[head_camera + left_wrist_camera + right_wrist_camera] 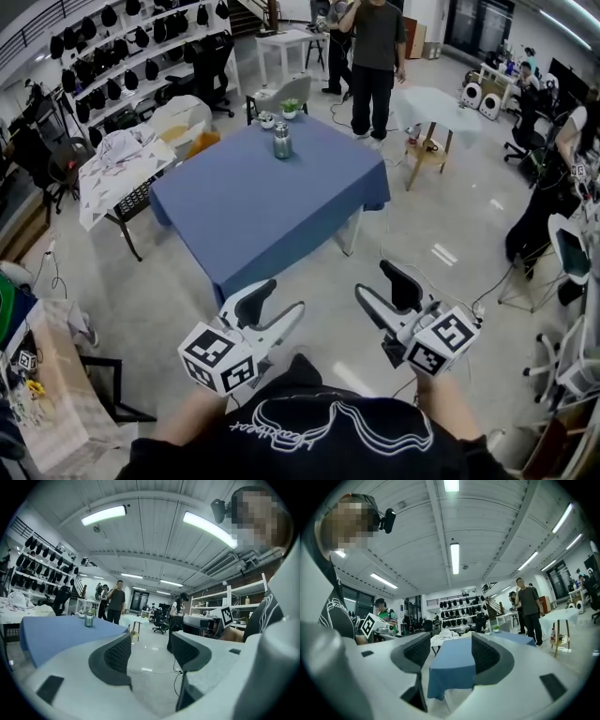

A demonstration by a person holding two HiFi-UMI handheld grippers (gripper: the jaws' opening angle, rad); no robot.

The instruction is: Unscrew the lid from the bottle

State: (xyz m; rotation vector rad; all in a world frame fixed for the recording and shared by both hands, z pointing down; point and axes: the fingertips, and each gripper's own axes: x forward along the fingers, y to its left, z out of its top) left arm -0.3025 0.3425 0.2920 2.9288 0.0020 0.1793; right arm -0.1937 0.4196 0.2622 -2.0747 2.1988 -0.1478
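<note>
Both tongs are held out level, side by side above the floor: the left tongs (278,302) have their jaws well apart with only air and floor between the pads, and the right tongs (382,287) are spread about as wide and grip nothing either. Each carries its marker cube (220,361) close to the person's hand. Just ahead of the jaws lies pale, shiny floor (309,309), with a thin cable (441,281) trailing across it ahead of the right tongs. Beyond that strip stands the table (272,216) under a blue cloth, its near corner pointing at the gap between the two tongs. The bottle (282,141), metallic with its lid on, stands upright near the table's far edge, well apart from both tongs. Just behind it are a small potted plant (290,107) and a little bowl (267,120). Left of the blue table is a second table draped in white (122,169). Farther off a person in dark clothes (375,56) stands past the far edge, a small round table (433,108) is ahead of the right tongs, and a wall rack of dark helmets (122,47) runs far left.
</note>
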